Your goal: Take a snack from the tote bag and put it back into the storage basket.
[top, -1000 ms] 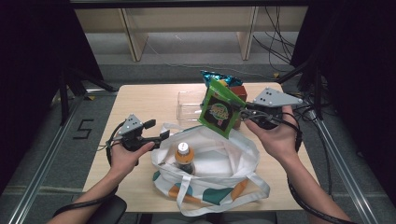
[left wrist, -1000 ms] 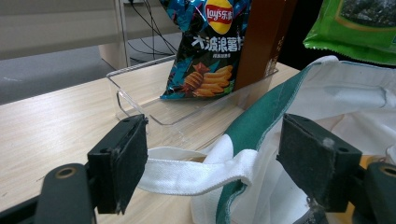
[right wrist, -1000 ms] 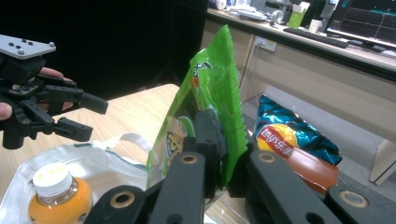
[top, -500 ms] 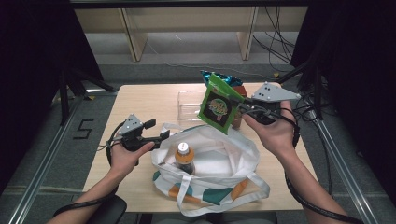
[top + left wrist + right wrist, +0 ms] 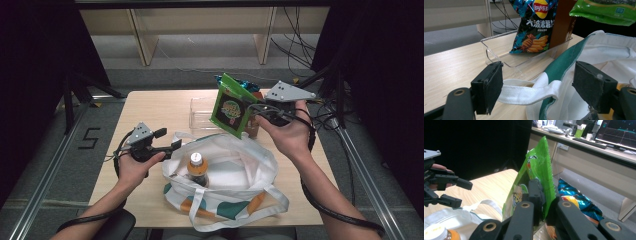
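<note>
**Green snack bag lifted, not yet in the tote**

My right gripper [image 5: 256, 116] has its fingers clamped on the green snack bag [image 5: 231, 109], held in the air above the far rim of the white tote bag [image 5: 250, 165]. My left gripper [image 5: 167, 141] sits with fingers wide around the tote's handle strap [image 5: 529, 92], not pinching it. A bottle [image 5: 197, 169] already stands inside the tote. The blue Lay's chip bag [image 5: 535, 27] waits in the clear tray [image 5: 200, 112] on the worktop [image 5: 150, 107], so I judge the packing partway done.
</note>
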A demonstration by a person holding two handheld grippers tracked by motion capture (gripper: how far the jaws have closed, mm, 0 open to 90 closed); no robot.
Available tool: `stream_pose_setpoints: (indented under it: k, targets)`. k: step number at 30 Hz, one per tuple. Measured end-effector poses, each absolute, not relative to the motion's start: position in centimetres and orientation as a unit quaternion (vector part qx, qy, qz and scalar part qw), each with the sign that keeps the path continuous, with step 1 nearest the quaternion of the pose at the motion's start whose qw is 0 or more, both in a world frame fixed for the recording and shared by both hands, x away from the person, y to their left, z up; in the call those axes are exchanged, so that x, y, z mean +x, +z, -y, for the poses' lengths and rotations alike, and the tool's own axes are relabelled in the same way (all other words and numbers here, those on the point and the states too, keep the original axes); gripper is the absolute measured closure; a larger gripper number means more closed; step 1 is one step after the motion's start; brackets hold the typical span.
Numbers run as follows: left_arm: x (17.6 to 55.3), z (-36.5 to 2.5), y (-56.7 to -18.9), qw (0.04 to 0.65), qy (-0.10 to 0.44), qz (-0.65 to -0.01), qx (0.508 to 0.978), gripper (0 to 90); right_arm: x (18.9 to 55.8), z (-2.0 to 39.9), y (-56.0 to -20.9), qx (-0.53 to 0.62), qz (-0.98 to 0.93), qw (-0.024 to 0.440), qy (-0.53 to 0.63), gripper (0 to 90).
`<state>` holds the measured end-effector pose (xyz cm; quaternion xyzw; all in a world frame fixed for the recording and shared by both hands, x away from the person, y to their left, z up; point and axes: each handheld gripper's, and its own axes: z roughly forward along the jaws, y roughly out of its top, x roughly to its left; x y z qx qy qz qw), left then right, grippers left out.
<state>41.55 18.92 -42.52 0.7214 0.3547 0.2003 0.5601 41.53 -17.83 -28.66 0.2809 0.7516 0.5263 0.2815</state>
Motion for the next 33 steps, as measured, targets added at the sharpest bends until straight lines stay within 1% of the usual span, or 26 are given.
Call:
stream_pose_setpoints:
  k: [4, 6, 8, 11, 13, 14, 22, 23, 24, 26, 28, 33]
  targets:
    - [41.6, -18.9, -42.5, 0.561, 0.201, -0.355, 0.721, 23.0, 41.9, 17.7, -28.7, 0.284, -0.751, 0.286, 0.523, 87.5]
    - [41.6, -19.0, -42.5, 0.561, 0.201, -0.355, 0.721, 23.0, 42.2, 17.5, -28.8, 0.285, -0.751, 0.28, 0.526, 87.5]
    - [41.6, -19.0, -42.5, 0.561, 0.2, -0.355, 0.721, 23.0, 42.4, 17.4, -28.8, 0.287, -0.747, 0.288, 0.526, 87.5]
    - [41.6, -18.9, -42.5, 0.561, 0.2, -0.355, 0.72, 23.0, 42.6, 17.4, -28.8, 0.289, -0.749, 0.279, 0.526, 87.6]
    - [41.6, -18.9, -42.5, 0.562, 0.2, -0.355, 0.72, 23.0, 42.7, 17.4, -28.8, 0.29, -0.748, 0.282, 0.527, 87.6]
    - [41.6, -18.9, -42.5, 0.562, 0.2, -0.355, 0.72, 23.0, 42.9, 17.3, -28.8, 0.288, -0.746, 0.291, 0.526, 87.6]
    - [41.6, -18.9, -42.5, 0.563, 0.2, -0.356, 0.719, 23.1, 43.5, 17.2, -29.0, 0.293, -0.744, 0.297, 0.522, 88.0]
    - [41.6, -18.9, -42.5, 0.563, 0.199, -0.356, 0.719, 23.0, 43.9, 17.2, -29.1, 0.284, -0.741, 0.314, 0.521, 88.2]
    - [41.6, -18.9, -42.5, 0.566, 0.198, -0.355, 0.718, 23.0, 44.0, 17.2, -29.1, 0.286, -0.74, 0.314, 0.522, 88.4]
    - [41.6, -18.9, -42.5, 0.563, 0.2, -0.356, 0.719, 23.0, 44.0, 17.1, -29.1, 0.294, -0.744, 0.298, 0.521, 88.6]
    - [41.7, -18.9, -42.6, 0.567, 0.197, -0.354, 0.717, 23.1, 44.0, 16.9, -29.1, 0.297, -0.741, 0.295, 0.525, 88.8]
    - [41.7, -18.9, -42.5, 0.566, 0.198, -0.355, 0.717, 23.1, 44.3, 16.9, -28.9, 0.297, -0.739, 0.303, 0.524, 89.0]
